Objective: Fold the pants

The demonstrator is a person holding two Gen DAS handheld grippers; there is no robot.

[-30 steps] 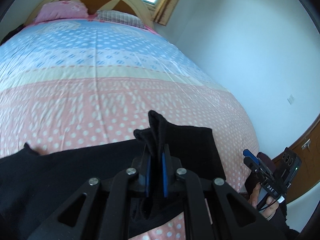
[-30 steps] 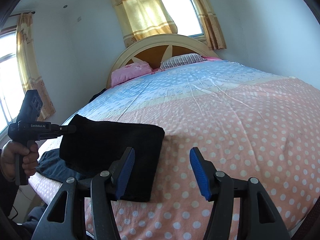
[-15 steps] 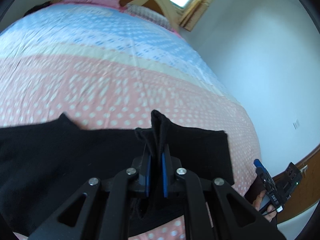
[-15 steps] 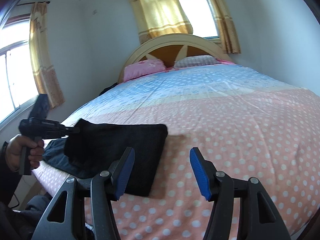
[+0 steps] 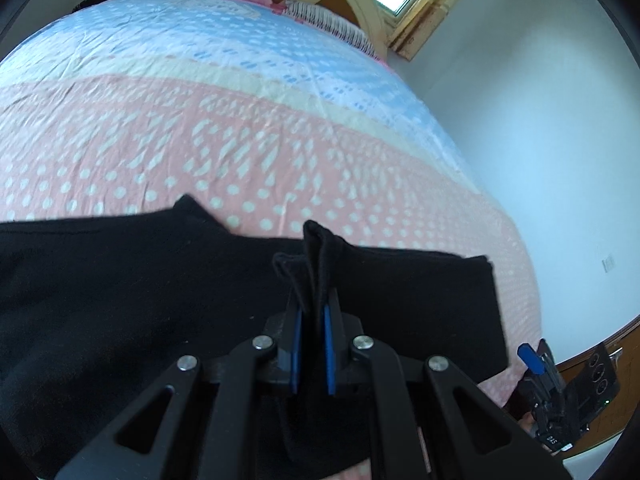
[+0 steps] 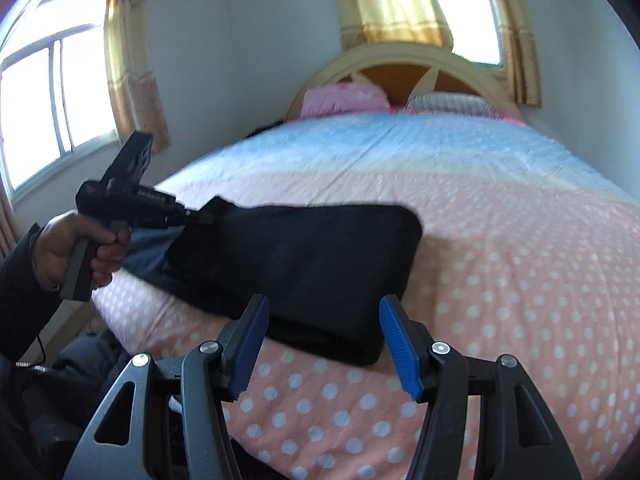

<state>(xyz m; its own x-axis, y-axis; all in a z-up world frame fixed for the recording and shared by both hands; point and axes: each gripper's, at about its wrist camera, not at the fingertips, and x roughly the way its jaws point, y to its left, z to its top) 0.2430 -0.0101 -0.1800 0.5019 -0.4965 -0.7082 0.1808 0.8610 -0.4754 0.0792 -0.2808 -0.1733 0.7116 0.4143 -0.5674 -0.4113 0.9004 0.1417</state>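
Black pants [image 6: 312, 264] lie folded in a thick band across the near corner of the bed. My left gripper [image 5: 312, 316] is shut on a bunched fold of the black pants [image 5: 120, 304], lifting that end off the bed; in the right wrist view the left gripper [image 6: 204, 219] pinches the pants' left end, held by a hand [image 6: 76, 248]. My right gripper [image 6: 320, 340] stands open just short of the pants' near right corner, with nothing between its blue pads. In the left wrist view the right gripper [image 5: 532, 364] shows at the lower right.
The bed [image 6: 500, 240] has a pink dotted and blue cover. A pink pillow [image 6: 344, 98] and a striped pillow [image 6: 448, 104] lie by the curved headboard [image 6: 400, 60]. A dark blue garment [image 6: 146, 252] lies under the pants' left end. Curtained windows [image 6: 52, 92] line the walls.
My left gripper has carried the held end of the pants to the right and higher. My right gripper has moved closer to the pants' near edge, still open.
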